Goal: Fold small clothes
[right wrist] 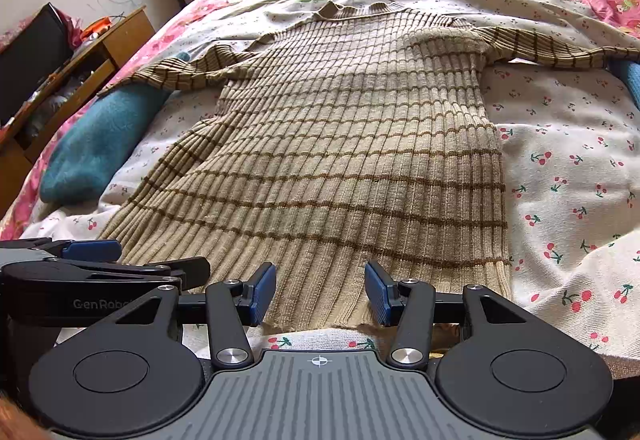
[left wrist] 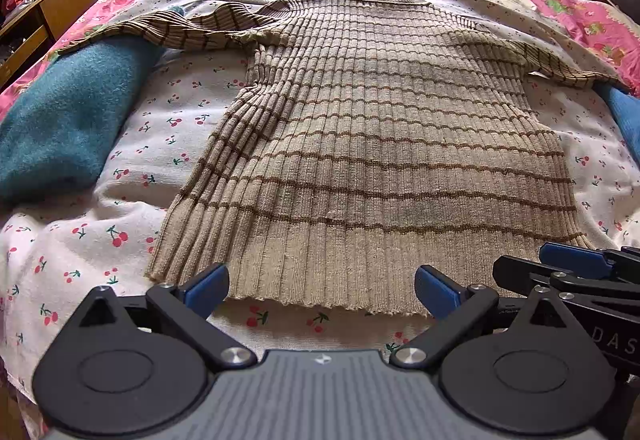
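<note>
A stripy brown sweater [left wrist: 360,144] lies flat on my cherry sheet [left wrist: 80,248], sleeves out. My left tongs [left wrist: 322,290] are wide apart at its bottom edge. My right tongs [right wrist: 320,292] are apart too, holding nothing.

A beige ribbed sweater [left wrist: 360,144] with thin brown stripes is lying flat and face-up on the cherry-print sheet [left wrist: 160,128], unfolded. Its collar is pointing toward the far end, its wavy hem [left wrist: 320,300] lying nearest the cameras. Both short sleeves are spreading outward: the left one [left wrist: 160,30] is draping over a teal cloth [left wrist: 68,112], the right one [right wrist: 560,48] is reaching toward a blue cloth [right wrist: 632,80].
</note>
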